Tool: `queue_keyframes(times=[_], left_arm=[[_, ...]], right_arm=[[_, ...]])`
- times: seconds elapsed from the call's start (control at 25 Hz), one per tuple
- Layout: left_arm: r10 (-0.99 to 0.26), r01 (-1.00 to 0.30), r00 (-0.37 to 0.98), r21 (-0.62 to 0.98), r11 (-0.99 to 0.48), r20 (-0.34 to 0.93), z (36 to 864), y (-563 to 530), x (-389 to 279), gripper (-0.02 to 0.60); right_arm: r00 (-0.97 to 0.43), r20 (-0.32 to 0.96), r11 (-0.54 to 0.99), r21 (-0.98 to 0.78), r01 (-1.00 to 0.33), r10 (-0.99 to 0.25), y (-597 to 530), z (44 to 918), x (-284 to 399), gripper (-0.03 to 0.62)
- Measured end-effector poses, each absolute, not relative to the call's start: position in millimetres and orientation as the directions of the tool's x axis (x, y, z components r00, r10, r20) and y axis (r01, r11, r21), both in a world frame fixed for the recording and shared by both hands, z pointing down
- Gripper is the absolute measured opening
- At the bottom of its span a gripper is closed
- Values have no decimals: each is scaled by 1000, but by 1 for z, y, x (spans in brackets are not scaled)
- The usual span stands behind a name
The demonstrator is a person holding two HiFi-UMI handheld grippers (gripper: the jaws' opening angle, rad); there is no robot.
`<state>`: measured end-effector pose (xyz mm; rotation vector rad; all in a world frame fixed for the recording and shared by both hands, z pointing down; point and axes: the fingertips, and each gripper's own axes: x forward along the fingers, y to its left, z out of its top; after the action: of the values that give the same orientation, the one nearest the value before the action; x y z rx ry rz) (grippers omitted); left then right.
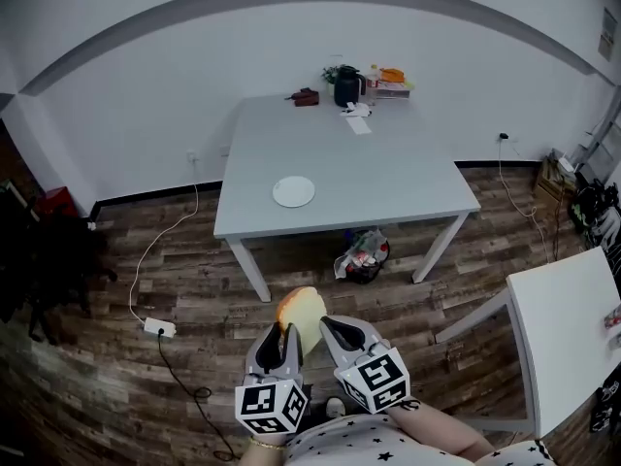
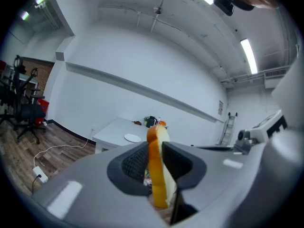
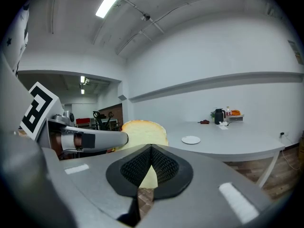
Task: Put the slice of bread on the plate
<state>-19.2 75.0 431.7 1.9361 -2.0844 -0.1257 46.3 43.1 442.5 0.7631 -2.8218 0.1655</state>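
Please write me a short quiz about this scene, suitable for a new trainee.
1. True or false: the plate on the grey table is empty.
2. Fill in: the slice of bread is clamped by the ___ gripper.
3. The jaws of the right gripper are: A) wide apart; B) together, holding nothing; C) closed on the plate.
Key: 1 true; 2 left gripper; 3 B.

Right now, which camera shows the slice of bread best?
The right gripper view: the slice of bread shows its broad face there. In its own view the left gripper clamps it edge-on; the head view shows it small.
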Motion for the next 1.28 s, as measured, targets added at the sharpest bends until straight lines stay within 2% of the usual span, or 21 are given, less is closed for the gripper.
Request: queue_keyframes(times=[0.4,0.64,1.28], left_arm=[[-981,-964,-74,239,116,177,435,18,-42,94],[-981,-958,-62,264,110,185,442,-35,-79,94],[-972,-958,37,285,31,233,446,-194,-174,94]], right_arm=[[-841,246,854,-86,-514,-482,-15,448,26,-2],[-828,252,841,-84,-535,-501,-65,453,0,-2],[-781,282,796,-84,-599,-558,-220,447,-94,-2]])
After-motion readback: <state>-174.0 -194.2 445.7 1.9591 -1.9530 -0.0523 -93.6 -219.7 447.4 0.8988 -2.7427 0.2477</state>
